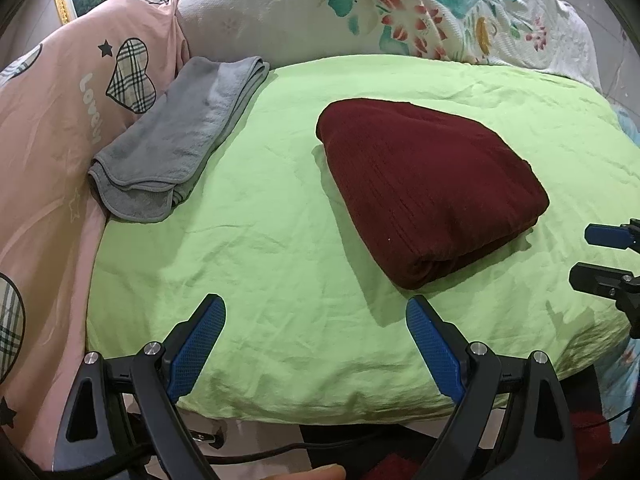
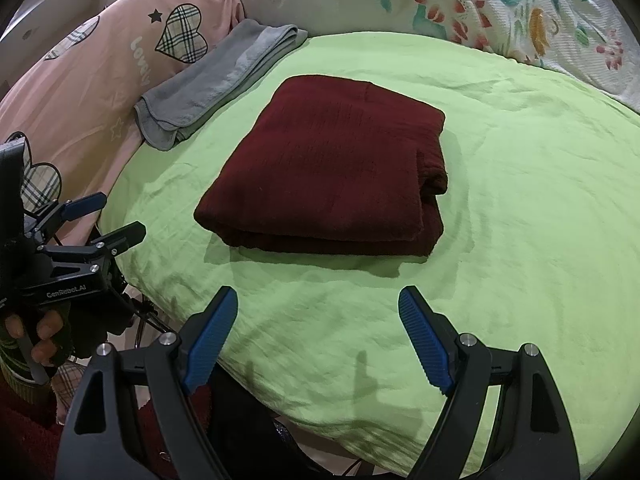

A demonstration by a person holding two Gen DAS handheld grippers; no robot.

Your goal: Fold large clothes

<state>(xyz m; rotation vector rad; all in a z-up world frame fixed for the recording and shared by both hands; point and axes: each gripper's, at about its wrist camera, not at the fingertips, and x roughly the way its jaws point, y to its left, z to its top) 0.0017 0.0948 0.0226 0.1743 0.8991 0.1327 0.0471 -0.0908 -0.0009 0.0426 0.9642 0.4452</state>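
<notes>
Left wrist view: the left gripper [image 1: 316,324] hangs wide open and empty at the near edge of the green sheet [image 1: 280,248]; the right gripper [image 2: 318,312] is the same. Beyond them the maroon garment [image 2: 320,168] lies folded mid-sheet, a grey towel [image 1: 176,132] off to its left. Risk: a careless one-layer pinch could pull that thick bundle open.

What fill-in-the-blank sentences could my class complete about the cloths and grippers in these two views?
1. The folded maroon garment lies on the ____ sheet.
2. The folded cloth beside the pink bedding is ____ in colour.
3. The left gripper and right gripper both have their jaws ____.
4. The pads on the grippers' fingers are ____.

Missing words: green; grey; open; blue
</notes>
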